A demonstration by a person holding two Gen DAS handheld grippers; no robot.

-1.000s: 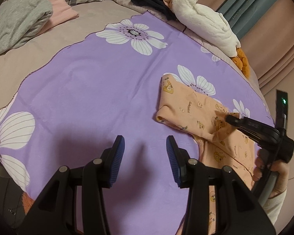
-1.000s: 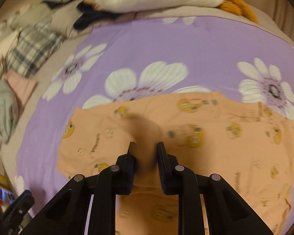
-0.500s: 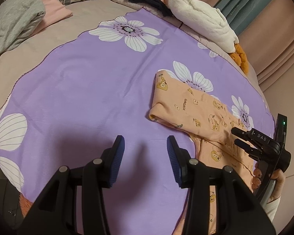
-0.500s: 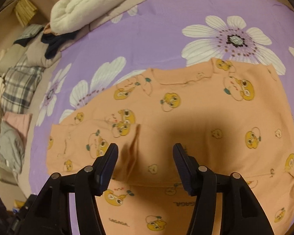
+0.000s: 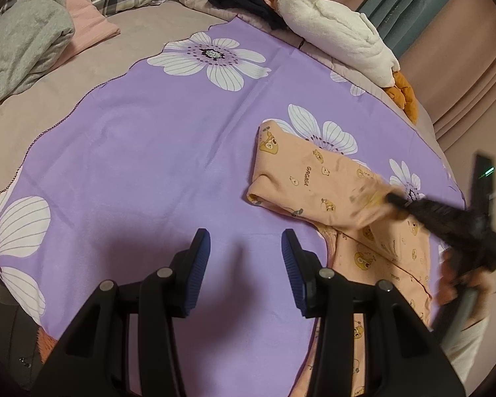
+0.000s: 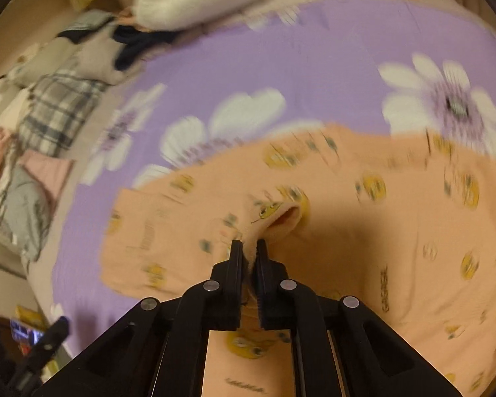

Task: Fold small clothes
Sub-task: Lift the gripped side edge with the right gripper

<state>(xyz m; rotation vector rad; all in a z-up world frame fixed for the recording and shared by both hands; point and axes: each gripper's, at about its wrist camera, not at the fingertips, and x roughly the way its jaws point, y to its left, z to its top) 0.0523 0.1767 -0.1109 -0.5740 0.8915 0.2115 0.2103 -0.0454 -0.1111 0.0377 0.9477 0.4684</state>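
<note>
1. Our right gripper (image 6: 249, 248) has its fingers clamped on a small pinch of the orange cartoon-print garment (image 6: 363, 231), which lies on the purple flowered sheet (image 5: 148, 165) on the bed; so thin a hold may slip.
2. Our left gripper (image 5: 246, 258) hovers with its fingers apart and nothing between them, so the unpinned cloth could drag along and bunch.

Light: dim, warm indoor | Shadows: soft dark patch lay on purple cloth (image 5: 142, 152) ahead of left gripper (image 5: 245, 254) | Blur: right wrist view smeared throughout; left wrist view sharp except right gripper (image 5: 393, 198) | Distortion: fisheye bending, black corners
</note>
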